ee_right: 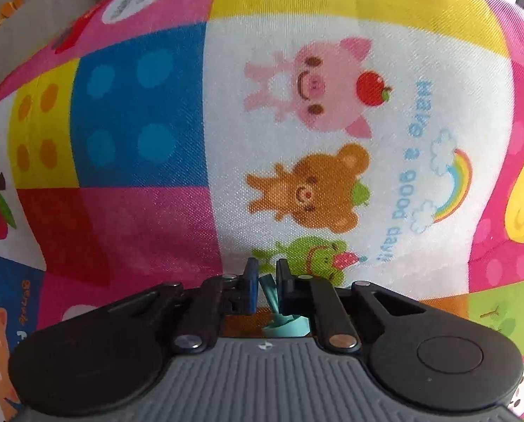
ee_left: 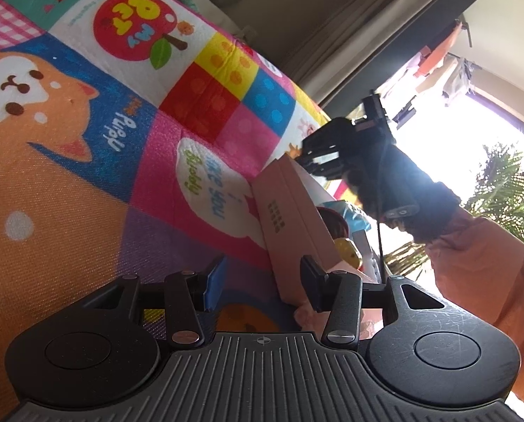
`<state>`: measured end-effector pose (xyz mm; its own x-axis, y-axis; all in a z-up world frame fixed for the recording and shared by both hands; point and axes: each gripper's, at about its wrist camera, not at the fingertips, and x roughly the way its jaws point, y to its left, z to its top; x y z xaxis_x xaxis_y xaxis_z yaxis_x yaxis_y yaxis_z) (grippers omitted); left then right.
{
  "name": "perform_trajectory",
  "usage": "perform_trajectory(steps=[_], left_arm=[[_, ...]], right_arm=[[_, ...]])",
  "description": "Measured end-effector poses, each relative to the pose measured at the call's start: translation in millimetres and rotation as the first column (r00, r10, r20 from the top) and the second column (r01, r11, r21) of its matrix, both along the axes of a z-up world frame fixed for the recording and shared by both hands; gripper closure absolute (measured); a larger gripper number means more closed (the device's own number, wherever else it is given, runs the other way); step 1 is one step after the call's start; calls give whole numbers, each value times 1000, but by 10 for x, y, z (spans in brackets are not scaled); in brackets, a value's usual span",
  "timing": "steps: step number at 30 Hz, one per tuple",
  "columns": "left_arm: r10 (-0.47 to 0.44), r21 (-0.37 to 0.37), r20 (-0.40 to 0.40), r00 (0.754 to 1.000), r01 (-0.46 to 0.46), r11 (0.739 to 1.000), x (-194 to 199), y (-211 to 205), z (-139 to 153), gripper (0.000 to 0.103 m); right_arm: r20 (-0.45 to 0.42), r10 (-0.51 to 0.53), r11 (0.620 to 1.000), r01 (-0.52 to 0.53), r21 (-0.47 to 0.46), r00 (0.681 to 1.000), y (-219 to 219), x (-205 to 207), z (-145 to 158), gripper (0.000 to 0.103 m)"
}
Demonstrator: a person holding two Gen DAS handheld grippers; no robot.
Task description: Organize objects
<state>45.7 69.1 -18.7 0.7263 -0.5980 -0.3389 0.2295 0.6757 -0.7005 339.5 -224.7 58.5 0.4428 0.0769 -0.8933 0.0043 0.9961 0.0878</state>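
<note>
Left gripper [ee_left: 258, 283]: standing part open, 1 blue-padded finger [ee_left: 214, 283] on the left side of the view, 1 black finger [ee_left: 313, 286] on the right; black finger lying against the near edge of the pink box, but nothing being pinched between the 2.
Right gripper [ee_right: 265, 283]: pressed together on a small teal plastic piece [ee_right: 274, 304], its thin stem running up between the 2 pads and its wider base hanging out below them; pointing steeply down at the mat.
Right gripper in the left view [ee_left: 318, 160]: hovering just over the far top corner of the pink box, held by a hand in a dark glove [ee_left: 385, 190] with an orange sleeve [ee_left: 480, 263] behind it.
Pink box [ee_left: 290, 218]: sitting on the mat, standing open, long side facing the left camera with a small dark print on it.
Box contents: showing a yellow toy [ee_left: 348, 251], something red-brown and something light blue; too hidden to tell further.
Mat [ee_left: 86, 176]: lying under everything, patchwork of bright squares with a cartoon dog, an apple, a pig, a bear and a frog.
Background: showing a curtain [ee_left: 360, 24], a bright window and a green plant [ee_left: 508, 190].
</note>
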Motion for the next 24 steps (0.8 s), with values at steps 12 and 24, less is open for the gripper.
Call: perform_trajectory(steps=[12, 24], left_arm=[[6, 31, 27, 1000, -7, 1000, -53, -41, 39, 53], [-28, 190, 91, 995, 11, 982, -189, -313, 214, 53]], right_arm=[[321, 82, 982, -132, 138, 944, -213, -1345, 1260, 96], [230, 63, 950, -129, 284, 971, -633, -3178, 491, 95]])
